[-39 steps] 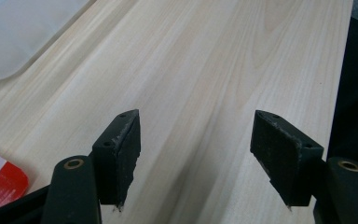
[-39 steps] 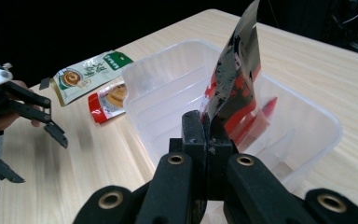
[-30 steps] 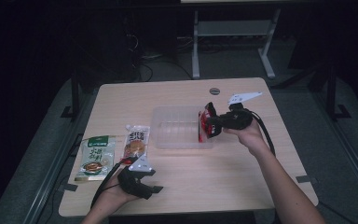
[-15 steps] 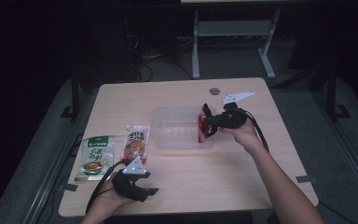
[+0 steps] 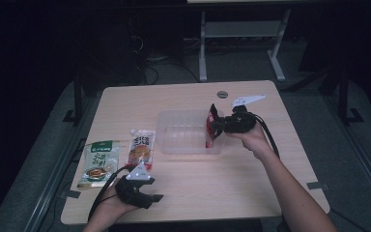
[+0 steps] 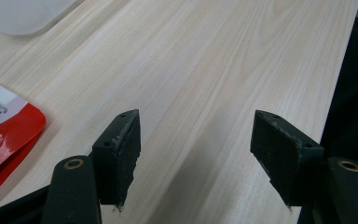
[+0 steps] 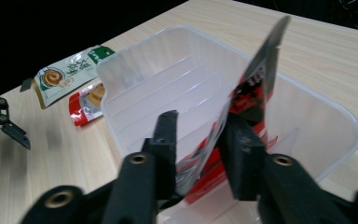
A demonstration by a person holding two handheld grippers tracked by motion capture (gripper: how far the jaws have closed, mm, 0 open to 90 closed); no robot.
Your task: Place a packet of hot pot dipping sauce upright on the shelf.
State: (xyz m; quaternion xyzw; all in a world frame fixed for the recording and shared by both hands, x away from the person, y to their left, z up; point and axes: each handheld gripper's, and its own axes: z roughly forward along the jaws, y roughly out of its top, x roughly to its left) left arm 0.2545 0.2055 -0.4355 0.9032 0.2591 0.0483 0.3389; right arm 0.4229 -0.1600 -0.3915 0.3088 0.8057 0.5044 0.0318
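1. The red foil snack packet [image 7: 254,88] was seen upright in the clear plastic ribbed bin [image 5: 183,140] – long axis vertical, at its 3 o'clock end.
2. The right gripper [image 7: 200,140], its jaws just parted, straddled the packet loosely.
3. The left gripper [image 6: 196,154], wide and empty, lay well apart at 7 o'clock.

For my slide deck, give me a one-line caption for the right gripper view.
Right gripper, jaws just opening, releases a red packet standing on edge inside the clear plastic bin.
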